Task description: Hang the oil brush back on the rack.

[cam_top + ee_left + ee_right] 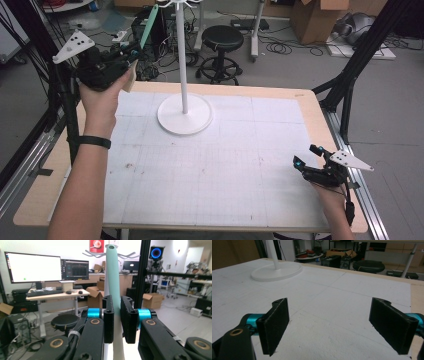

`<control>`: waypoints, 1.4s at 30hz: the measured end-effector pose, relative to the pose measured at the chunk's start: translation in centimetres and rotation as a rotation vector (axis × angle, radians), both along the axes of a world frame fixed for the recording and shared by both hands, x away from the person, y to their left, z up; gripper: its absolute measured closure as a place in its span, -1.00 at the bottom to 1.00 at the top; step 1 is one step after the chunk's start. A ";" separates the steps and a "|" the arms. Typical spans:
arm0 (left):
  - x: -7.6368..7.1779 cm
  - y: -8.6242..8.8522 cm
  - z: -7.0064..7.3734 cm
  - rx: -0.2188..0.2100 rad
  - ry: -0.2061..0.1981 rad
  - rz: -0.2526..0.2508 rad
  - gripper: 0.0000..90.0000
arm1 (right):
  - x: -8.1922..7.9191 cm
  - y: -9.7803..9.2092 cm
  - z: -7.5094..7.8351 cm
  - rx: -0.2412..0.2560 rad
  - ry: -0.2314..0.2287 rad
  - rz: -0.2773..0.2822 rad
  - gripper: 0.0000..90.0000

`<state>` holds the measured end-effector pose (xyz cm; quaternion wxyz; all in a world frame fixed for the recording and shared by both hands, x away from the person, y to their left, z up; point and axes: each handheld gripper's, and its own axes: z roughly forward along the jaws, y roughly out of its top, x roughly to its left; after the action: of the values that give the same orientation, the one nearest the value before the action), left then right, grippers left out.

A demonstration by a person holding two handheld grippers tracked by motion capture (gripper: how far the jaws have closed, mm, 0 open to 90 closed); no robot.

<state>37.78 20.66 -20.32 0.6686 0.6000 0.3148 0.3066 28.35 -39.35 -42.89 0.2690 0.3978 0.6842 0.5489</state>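
**Green utensil lifted toward the stand's hooks, hanging not yet done**

At the far left, the left gripper (pixel 131 54) is raised above the table's back-left corner, gripped in the person's left hand (pixel 101 102). Its jaws are nearly closed, pinching the mint-green handle (pixel 113 280) of a long utensil — what kind of utensil I cannot tell, since the working end sits below the jaws, where only a pale, cream-coloured part shows. The handle points up and away from this gripper, and its tip has a hanging hole (pixel 111 247).

Just beyond that tip, in the left gripper view, the white hooks (pixel 93 253) at the top of the stand spread out. The stand's pole (pixel 182 65) rises to the right of this gripper, from a round white base (pixel 184 114) on the white mat (pixel 210 170).

Far to the right, the right gripper (pixel 305 155) rests low near the table's front-right corner, jaws wide apart and holding nothing; the mat lies bare ahead of it.

By my judgement, the pick-up and lift are done. What is left is the fine part — bringing the hole over a hook, then letting go.
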 end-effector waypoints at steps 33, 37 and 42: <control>2.0 -1.2 -0.4 0.003 0.015 -0.011 0.82 | -0.1 -0.2 -0.1 0.006 0.005 -0.001 -0.65; 2.4 -1.6 -0.7 0.006 0.017 -0.012 0.82 | -0.1 -0.2 -0.1 0.006 0.004 0.000 -0.65; 3.0 -2.2 -1.0 0.002 0.021 -0.010 0.82 | -0.1 -0.3 -0.1 0.004 0.004 -0.003 -0.65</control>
<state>40.83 18.46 -21.31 0.6660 0.6055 0.3185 0.2973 28.25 -39.69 -43.01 0.2676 0.4004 0.6830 0.5492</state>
